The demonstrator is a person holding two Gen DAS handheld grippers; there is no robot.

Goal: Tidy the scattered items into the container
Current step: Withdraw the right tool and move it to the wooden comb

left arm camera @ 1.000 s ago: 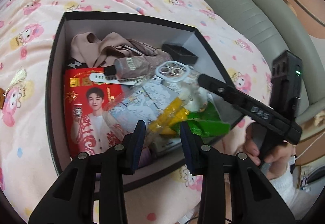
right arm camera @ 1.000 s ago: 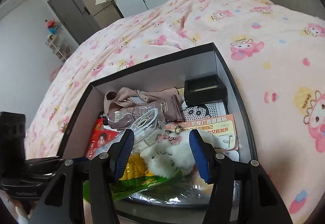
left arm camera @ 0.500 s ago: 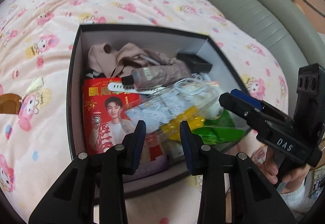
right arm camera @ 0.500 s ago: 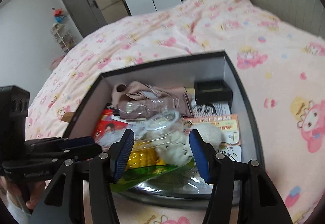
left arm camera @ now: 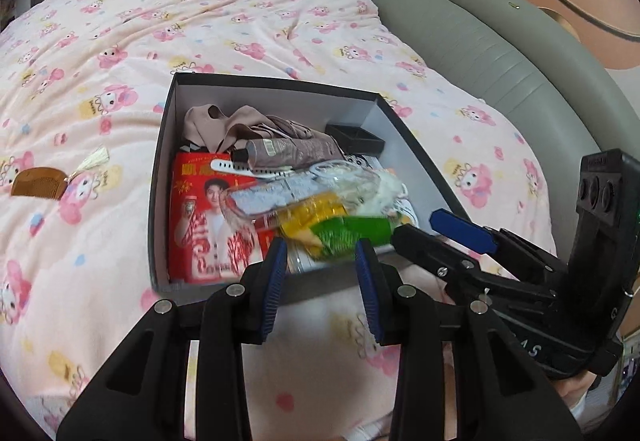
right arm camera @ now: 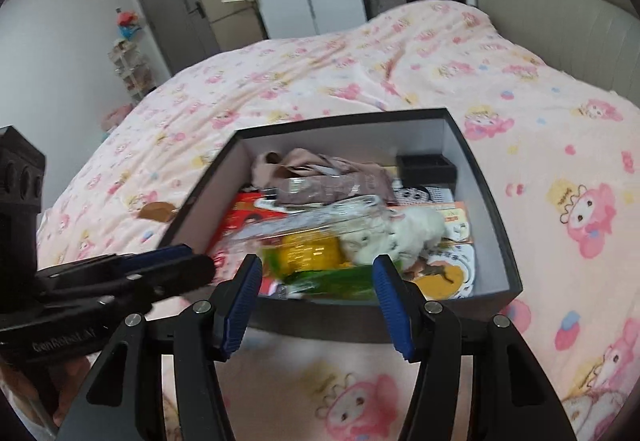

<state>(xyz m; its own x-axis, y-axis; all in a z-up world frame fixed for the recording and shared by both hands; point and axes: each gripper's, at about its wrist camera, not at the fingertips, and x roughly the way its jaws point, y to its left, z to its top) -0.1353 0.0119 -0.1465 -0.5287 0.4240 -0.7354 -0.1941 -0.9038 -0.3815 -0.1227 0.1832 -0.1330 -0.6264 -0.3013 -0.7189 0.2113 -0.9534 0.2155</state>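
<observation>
**Both tongs empty above near rim of packed box**

Left tongs [left arm camera: 322, 291]: jaws opening, nothing between, hanging over bedspread just short of box [left arm camera: 162, 177] near wall. Right tongs [right arm camera: 316, 301]: spread wide, pinching nothing, likewise over near rim. Lower ends of both cut off by frame edge; holding hands barely seen, only a sliver of skin under each body. Near rim partly hidden behind blue pads [right arm camera: 390, 305].

Hard to make out: contents blurred in right view; clear plastic pack [left arm camera: 304, 189] glares, print unreadable. Box floor hidden under pile. Items under white plush [right arm camera: 400, 237] only partly seen.

Box: black outside, pale grey inside, open-topped, resting mid-bed on pink cartoon bedspread [left arm camera: 100, 41]. Inside: beige cloth [left arm camera: 224, 125] bunched at far left corner; small black case [left arm camera: 354, 139] at far right corner; mauve tube [left arm camera: 288, 153] and white strap [left arm camera: 236, 167] across middle; red printed packet [left arm camera: 204, 217] along left wall; yellow-green snack bag [left arm camera: 332, 229] at near edge.

Outside box: brown comb [left arm camera: 36, 183] with cream tassel [left arm camera: 92, 159], on bedspread well left of box, near bed's left edge. Grey padded headboard [left arm camera: 500, 69] along bed's right side. Beyond far end, dark door [right arm camera: 168, 5] and cluttered shelves.
</observation>
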